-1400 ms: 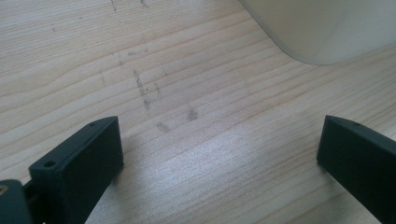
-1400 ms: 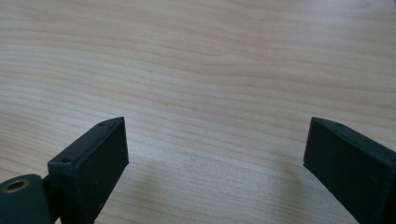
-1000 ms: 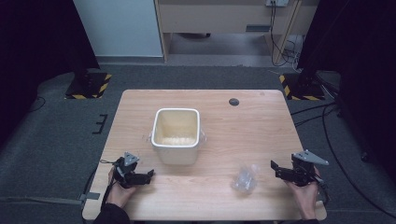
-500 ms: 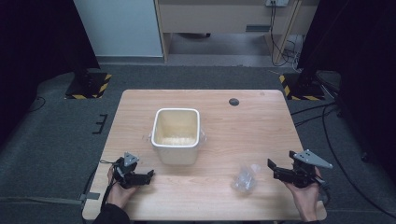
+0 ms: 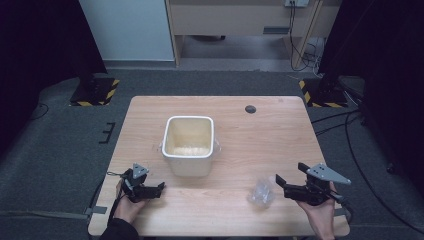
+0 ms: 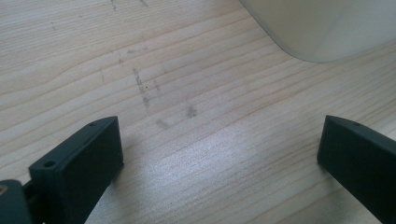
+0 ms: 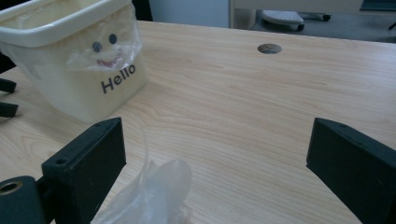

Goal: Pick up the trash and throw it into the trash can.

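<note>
High view. Table, pale wood, with a round dark grommet near the far edge. Bin, cream, upright at centre-left, mouth up. Bag, crumpled clear plastic, lies loose on the near right part of the table, well apart from the bin. Right gripper sits just beside the bag, jaws apart and aimed at it, likely lined up for a pick. Left gripper rests near the bin's near-left corner, jaws apart, holding nothing; probably parked there to steady the bin

Left gripper view. Both jaws spread wide over bare wood with faint scuff marks; bin wall curves in at upper right, near but not touched

Right gripper view. Jaws released, wide apart. Bag lies low between them, closer to the left-hand jaw, not yet gripped. Bin beyond at left, lined with clear film, printed with a face and "Hello". Grommet farther off
</note>
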A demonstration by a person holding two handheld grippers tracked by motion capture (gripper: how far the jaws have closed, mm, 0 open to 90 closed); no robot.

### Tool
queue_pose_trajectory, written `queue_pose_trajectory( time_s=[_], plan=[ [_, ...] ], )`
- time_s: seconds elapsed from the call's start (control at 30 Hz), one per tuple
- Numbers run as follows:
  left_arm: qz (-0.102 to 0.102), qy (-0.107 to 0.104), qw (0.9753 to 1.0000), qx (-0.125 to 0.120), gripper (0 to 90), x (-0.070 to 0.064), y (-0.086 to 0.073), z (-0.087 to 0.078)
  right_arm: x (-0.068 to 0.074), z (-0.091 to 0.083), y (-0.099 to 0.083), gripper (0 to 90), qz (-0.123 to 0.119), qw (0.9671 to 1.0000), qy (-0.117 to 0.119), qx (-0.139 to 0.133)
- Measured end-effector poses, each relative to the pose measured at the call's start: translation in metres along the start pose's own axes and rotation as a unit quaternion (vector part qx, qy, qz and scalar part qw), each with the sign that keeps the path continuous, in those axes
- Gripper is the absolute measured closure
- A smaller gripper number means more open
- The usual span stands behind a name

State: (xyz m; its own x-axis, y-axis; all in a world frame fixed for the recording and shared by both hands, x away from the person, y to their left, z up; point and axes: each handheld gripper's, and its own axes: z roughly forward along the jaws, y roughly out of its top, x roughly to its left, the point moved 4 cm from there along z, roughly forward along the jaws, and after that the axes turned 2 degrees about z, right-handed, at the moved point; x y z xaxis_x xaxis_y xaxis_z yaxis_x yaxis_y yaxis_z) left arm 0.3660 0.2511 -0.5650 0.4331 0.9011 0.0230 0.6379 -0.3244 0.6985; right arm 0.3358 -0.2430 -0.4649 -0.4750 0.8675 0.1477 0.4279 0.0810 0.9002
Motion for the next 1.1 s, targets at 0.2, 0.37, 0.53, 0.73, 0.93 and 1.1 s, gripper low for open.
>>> queue_pose_trajectory(
  time_s=[0.2,0.37,0.53,0.73,0.93,1.1],
  plan=[
    [0.0,0.0,1.0,0.0,0.0,0.0,0.0,0.0,0.009,0.004,-0.005,4.0,-0.001,0.9999,0.014,0.004],
    [0.0,0.0,1.0,0.001,0.0,0.0,0.0,0.0,0.017,0.011,-0.011,4.0,0.001,0.9995,0.029,0.014],
    [0.0,0.0,1.0,0.001,0.0,0.0,0.0,0.0,0.022,0.017,-0.017,4.5,0.001,0.9989,0.039,0.024],
    [0.0,0.0,1.0,0.001,0.0,0.0,0.0,0.0,0.024,0.026,-0.028,4.7,0.012,0.9976,0.055,0.041],
    [0.0,0.001,1.0,0.001,0.0,0.0,0.0,0.0,0.028,0.032,-0.035,5.0,0.0,0.9962,0.061,0.062],
    [0.001,0.0,1.0,0.001,0.0,0.0,0.0,0.0,0.034,0.041,-0.047,5.3,-0.014,0.9928,0.068,0.098]
  ],
)
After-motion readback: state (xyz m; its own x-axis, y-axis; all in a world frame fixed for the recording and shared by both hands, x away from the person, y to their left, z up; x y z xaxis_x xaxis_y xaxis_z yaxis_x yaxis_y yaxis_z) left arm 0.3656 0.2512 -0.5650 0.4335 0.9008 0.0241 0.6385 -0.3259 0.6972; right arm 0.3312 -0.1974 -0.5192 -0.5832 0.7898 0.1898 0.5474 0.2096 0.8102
